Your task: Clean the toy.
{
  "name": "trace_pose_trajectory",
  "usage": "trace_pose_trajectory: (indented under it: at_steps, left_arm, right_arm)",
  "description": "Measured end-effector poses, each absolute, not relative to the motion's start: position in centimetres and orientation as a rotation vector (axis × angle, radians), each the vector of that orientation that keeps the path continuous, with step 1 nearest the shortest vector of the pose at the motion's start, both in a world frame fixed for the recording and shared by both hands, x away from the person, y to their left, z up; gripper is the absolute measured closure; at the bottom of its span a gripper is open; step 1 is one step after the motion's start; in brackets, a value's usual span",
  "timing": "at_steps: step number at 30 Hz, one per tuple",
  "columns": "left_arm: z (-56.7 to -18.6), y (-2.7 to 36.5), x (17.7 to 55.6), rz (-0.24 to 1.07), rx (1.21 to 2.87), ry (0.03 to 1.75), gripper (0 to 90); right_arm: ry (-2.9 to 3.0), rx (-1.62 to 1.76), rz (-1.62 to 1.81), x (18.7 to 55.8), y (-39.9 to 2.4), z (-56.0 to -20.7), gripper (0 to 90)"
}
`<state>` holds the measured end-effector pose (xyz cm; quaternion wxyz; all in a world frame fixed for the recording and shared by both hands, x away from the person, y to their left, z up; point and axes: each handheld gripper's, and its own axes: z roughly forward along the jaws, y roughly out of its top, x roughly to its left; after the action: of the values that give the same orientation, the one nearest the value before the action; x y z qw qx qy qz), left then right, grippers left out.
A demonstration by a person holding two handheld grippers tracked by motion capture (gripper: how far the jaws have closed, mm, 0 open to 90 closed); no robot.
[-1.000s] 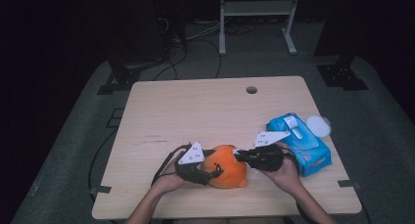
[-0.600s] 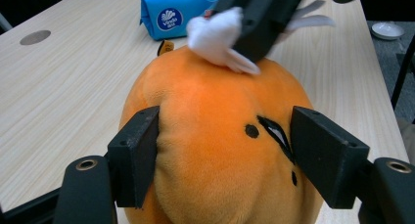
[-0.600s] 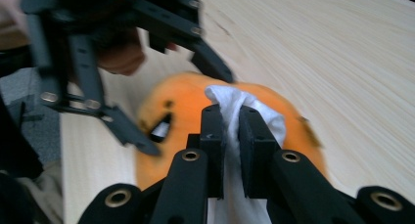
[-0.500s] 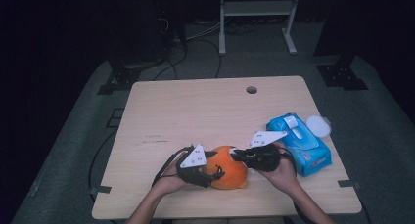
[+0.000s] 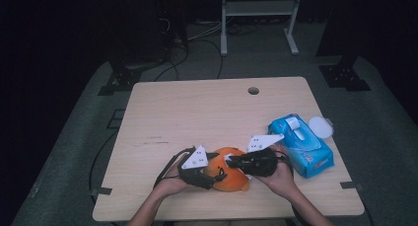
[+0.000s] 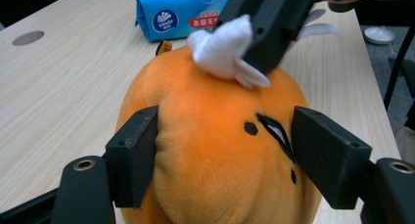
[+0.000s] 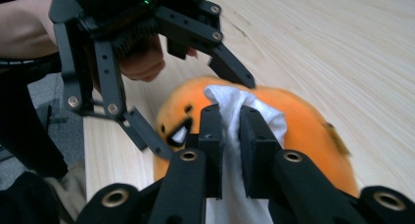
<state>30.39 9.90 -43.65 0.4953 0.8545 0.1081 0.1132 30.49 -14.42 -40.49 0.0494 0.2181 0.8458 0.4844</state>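
Wiping toy | left gripper (image 5: pixel 213 172) fingers clamp orange plush (image 6: pixel 220 150) at worktop (image 5: pixel 197 112) front edge | right gripper (image 7: pixel 230 131) fingers pinch white wipe (image 7: pixel 235 104) on its top | wipe pack (image 5: pixel 300 144) beside | cleaning underway, unfinished

One orange plush toy (image 5: pixel 231 174), one white wipe (image 7: pixel 240 106), one blue pack of wipes (image 5: pixel 300 144), one small white lid (image 5: pixel 320 126), two grippers.
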Motion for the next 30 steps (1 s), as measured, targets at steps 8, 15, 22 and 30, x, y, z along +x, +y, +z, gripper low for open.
trace_pose_trajectory:
  at_steps: [8,15,22,30]
  left_arm:
    - [-43.8,10.2,30.6,0.263,2.062,0.284,28.0]
    - [-43.7,10.0,30.5,0.268,2.067,0.272,28.1]
    - [-43.7,9.6,30.5,0.267,2.071,0.272,28.1]
    - [-43.8,9.7,30.6,0.263,2.062,0.289,27.6]
  right_arm:
    - [2.573,0.687,1.411,30.7,-15.8,-40.2,71.0]
    - [2.568,0.752,1.395,31.7,-16.9,-40.5,68.5]
    - [2.553,0.802,1.332,32.1,-15.9,-40.9,78.7]
    - [2.612,0.729,1.532,30.6,-14.2,-39.7,80.6]
